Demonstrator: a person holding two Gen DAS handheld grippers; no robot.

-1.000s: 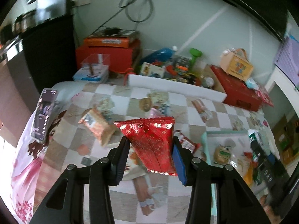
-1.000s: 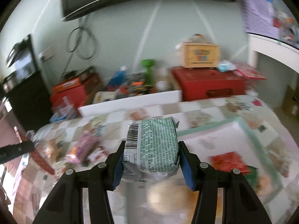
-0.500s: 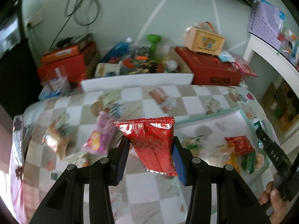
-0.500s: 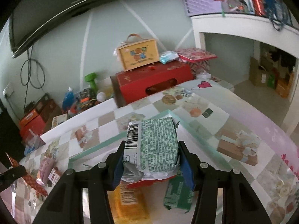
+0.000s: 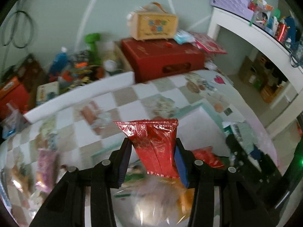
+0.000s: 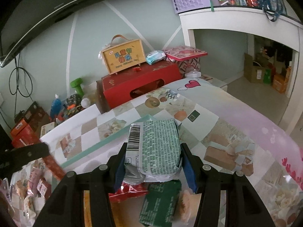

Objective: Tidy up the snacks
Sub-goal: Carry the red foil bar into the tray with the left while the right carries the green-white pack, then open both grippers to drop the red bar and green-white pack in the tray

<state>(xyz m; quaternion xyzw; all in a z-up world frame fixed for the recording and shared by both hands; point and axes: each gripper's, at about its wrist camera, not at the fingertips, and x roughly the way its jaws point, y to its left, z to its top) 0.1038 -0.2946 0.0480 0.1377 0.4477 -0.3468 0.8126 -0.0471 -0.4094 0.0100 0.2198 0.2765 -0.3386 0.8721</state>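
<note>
My left gripper (image 5: 152, 151) is shut on a shiny red foil snack packet (image 5: 153, 147), which stands upright between the pads. It hangs over the near part of a white tray with a teal rim (image 5: 189, 106). My right gripper (image 6: 153, 162) is shut on a green-and-white printed snack pack (image 6: 157, 147) above the same tray (image 6: 106, 141). Below it in the tray lie a red packet (image 6: 128, 189), a dark green packet (image 6: 161, 202) and an orange one (image 6: 89, 208). The left gripper (image 6: 24, 155) shows at the left edge of the right wrist view.
Loose snacks (image 6: 36, 181) lie on the checked tablecloth left of the tray. Behind the table stand a white foam board (image 5: 81, 96), a red box (image 6: 140, 83) with a yellow wooden case (image 6: 123, 56) on it, and floor clutter. A white desk (image 6: 236, 19) is at the right.
My left gripper has swung right with the red packet, from over the loose snacks to over the tray. My right gripper has carried the green-and-white pack right, over the tray's far corner.
</note>
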